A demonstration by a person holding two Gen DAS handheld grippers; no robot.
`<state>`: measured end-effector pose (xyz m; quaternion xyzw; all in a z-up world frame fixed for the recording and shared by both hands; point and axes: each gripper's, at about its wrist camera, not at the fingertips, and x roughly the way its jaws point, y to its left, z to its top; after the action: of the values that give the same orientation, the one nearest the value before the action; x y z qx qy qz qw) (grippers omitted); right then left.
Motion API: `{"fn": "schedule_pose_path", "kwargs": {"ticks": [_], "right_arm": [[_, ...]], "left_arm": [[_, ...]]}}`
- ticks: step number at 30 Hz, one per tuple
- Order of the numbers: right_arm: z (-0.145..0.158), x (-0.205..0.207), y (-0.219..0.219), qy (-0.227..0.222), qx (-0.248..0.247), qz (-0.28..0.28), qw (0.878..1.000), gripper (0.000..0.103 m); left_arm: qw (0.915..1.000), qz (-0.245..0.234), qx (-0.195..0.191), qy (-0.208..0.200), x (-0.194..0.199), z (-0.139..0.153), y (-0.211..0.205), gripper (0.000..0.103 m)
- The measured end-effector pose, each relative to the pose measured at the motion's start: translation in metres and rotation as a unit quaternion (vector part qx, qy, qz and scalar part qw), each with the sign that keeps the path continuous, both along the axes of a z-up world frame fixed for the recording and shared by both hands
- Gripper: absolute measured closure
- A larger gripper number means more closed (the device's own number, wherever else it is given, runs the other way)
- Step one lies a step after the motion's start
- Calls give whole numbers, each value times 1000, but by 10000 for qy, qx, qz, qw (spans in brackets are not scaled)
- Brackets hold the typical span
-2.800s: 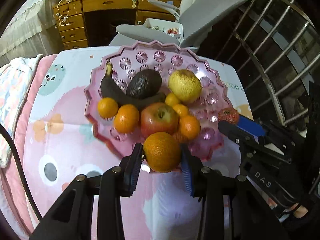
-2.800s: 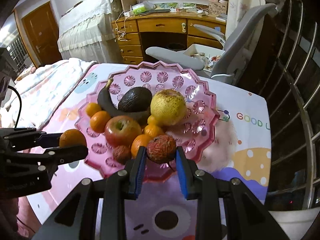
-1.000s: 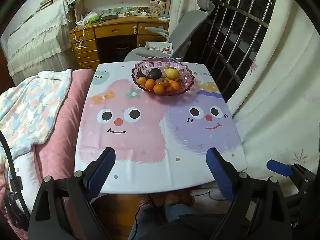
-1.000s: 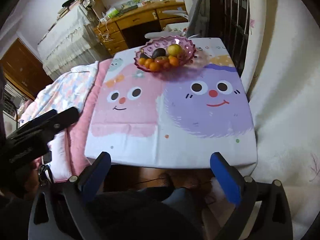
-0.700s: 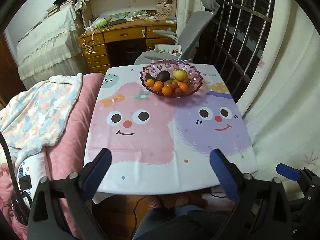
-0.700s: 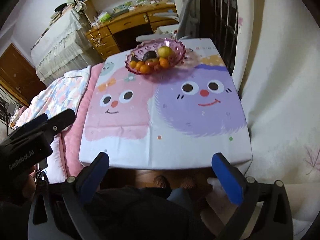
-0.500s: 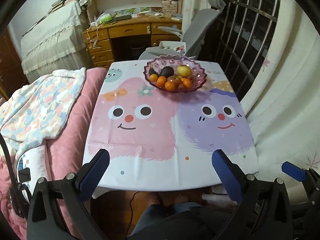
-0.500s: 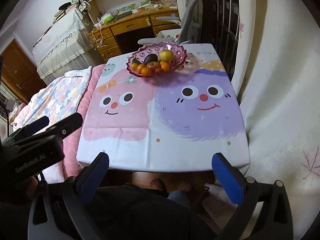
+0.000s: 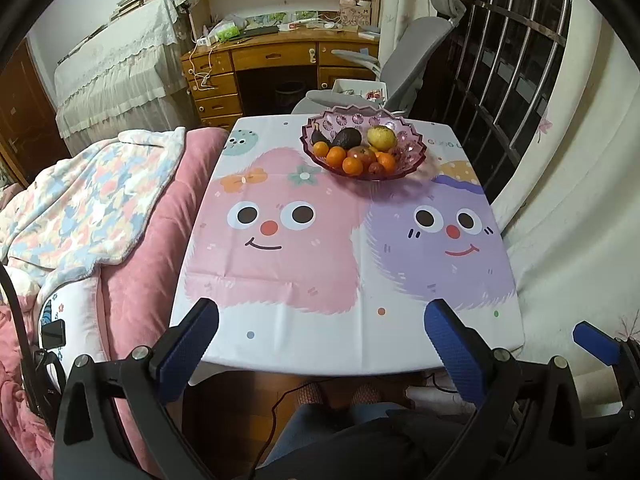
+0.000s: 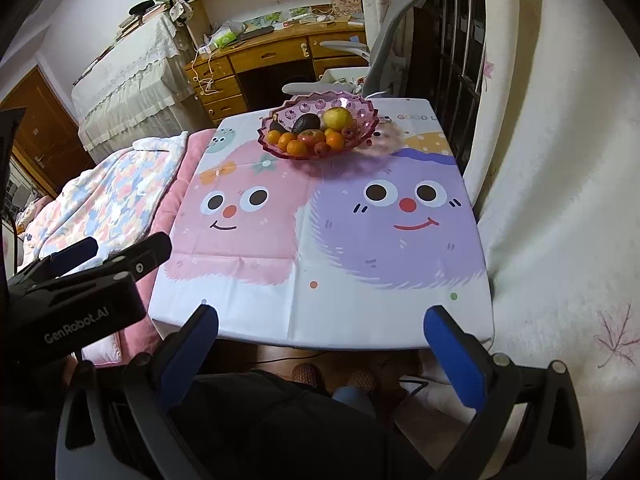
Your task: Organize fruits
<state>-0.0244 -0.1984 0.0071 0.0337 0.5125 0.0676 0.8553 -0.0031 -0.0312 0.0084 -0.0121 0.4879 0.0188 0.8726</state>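
Note:
A pink glass fruit bowl (image 9: 414,151) stands at the far end of the table (image 9: 304,272); it also shows in the right wrist view (image 10: 366,114). It holds several oranges (image 9: 353,165), an apple (image 9: 361,153), an avocado (image 9: 346,137), a yellow pear (image 9: 381,138) and a dark banana (image 9: 317,136). My left gripper (image 9: 320,340) is open and empty, held back over the table's near edge. My right gripper (image 10: 320,340) is open and empty too, beside it. The left gripper's body (image 10: 80,280) shows in the right wrist view.
The table has a cartoon-face cloth. A pink bed with a floral blanket (image 9: 84,200) lies along its left. A grey office chair (image 9: 404,64) and a wooden desk (image 9: 280,60) stand behind. A curtain (image 9: 568,200) and window bars are at the right. The person's legs are below.
2.8 s ago each gripper was shut on a fruit at the bowl. Both are now open and empty and far back from the bowl; in the last second they shifted only slightly.

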Motion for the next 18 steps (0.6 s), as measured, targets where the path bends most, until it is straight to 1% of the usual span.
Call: {"fn": "schedule_pose_path", "kwargs": {"ticks": [18], "right_arm": [[-1,0,0,7,-1,-20,10000,0]], "left_arm": [[9999,-92,63,-9,-1,0,-1,1]]}}
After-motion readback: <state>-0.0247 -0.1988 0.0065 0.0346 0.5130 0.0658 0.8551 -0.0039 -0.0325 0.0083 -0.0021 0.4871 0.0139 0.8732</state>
